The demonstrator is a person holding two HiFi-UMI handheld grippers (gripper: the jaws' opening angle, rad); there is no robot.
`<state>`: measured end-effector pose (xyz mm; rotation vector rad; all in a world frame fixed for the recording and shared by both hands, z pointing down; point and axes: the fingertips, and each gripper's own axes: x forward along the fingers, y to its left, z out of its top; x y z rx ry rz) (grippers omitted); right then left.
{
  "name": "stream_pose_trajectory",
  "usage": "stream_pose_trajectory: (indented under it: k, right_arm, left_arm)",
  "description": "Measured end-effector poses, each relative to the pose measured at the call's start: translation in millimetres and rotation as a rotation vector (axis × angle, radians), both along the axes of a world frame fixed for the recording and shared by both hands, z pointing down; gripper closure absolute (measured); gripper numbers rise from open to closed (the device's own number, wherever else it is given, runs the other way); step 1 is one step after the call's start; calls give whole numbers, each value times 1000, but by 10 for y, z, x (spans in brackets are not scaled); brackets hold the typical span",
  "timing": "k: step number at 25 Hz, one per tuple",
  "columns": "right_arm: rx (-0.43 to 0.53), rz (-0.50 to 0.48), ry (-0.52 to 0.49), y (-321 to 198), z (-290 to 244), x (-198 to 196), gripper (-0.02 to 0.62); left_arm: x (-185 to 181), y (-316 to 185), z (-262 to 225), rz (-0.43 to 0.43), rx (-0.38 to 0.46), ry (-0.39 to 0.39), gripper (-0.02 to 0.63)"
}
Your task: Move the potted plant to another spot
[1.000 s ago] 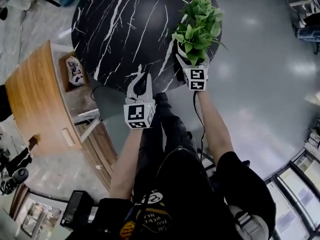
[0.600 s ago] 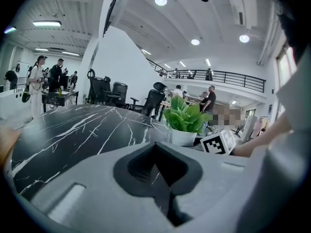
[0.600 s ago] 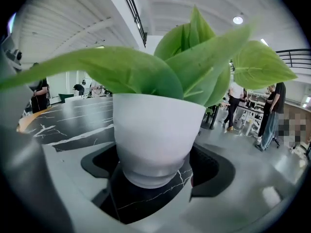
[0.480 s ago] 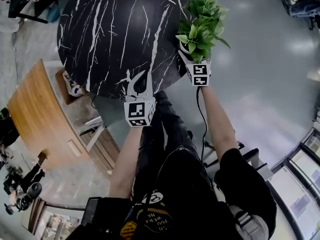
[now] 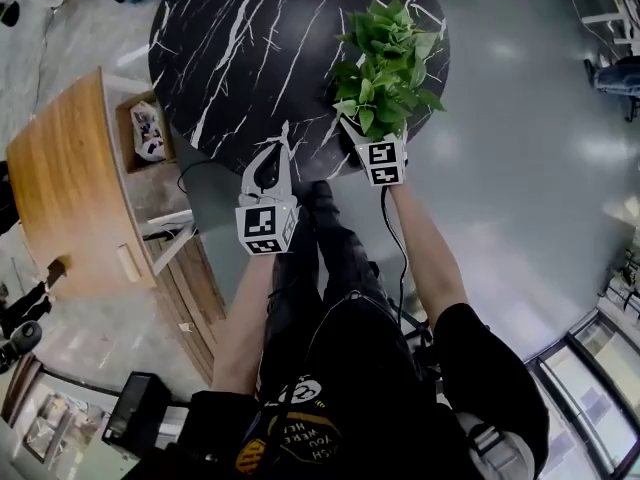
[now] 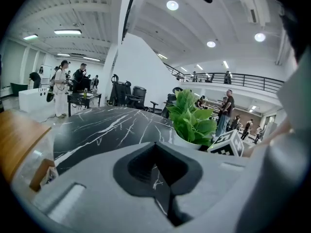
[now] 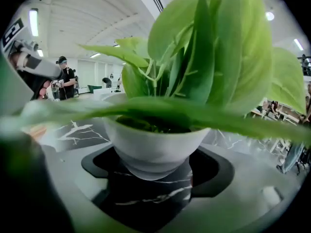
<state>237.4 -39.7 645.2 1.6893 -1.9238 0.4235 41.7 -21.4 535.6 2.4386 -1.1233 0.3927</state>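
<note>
The potted plant (image 5: 385,58), green leaves in a white pot (image 7: 155,140), is over the right part of the round black marble table (image 5: 250,48). My right gripper (image 5: 362,128) is shut on the pot, one jaw on each side of its lower body (image 7: 150,178). The leaves hide most of that gripper view. My left gripper (image 5: 281,133) hangs over the table's near edge with its fingertips together and nothing between them (image 6: 156,147). From the left gripper view the plant (image 6: 192,120) stands to the right, beside the right gripper's marker cube (image 6: 227,143).
A curved wooden counter (image 5: 60,188) stands left of the table, with an open box (image 5: 148,133) against it. Glossy grey floor (image 5: 520,168) lies to the right. Several people (image 6: 60,86) stand at desks beyond the table. My legs are just below the table's near edge.
The right gripper and the plant have come in from the table's right edge toward its middle. The left gripper has shifted slightly and is still shut and empty.
</note>
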Motion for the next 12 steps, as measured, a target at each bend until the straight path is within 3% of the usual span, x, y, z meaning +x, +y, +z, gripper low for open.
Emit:
stream_pose_trajectory:
  k: [12]
  right_arm:
    - [-27, -357, -20, -291, 20, -2033, 138]
  left_arm:
    - [-1255, 143, -52, -266, 7, -21, 601]
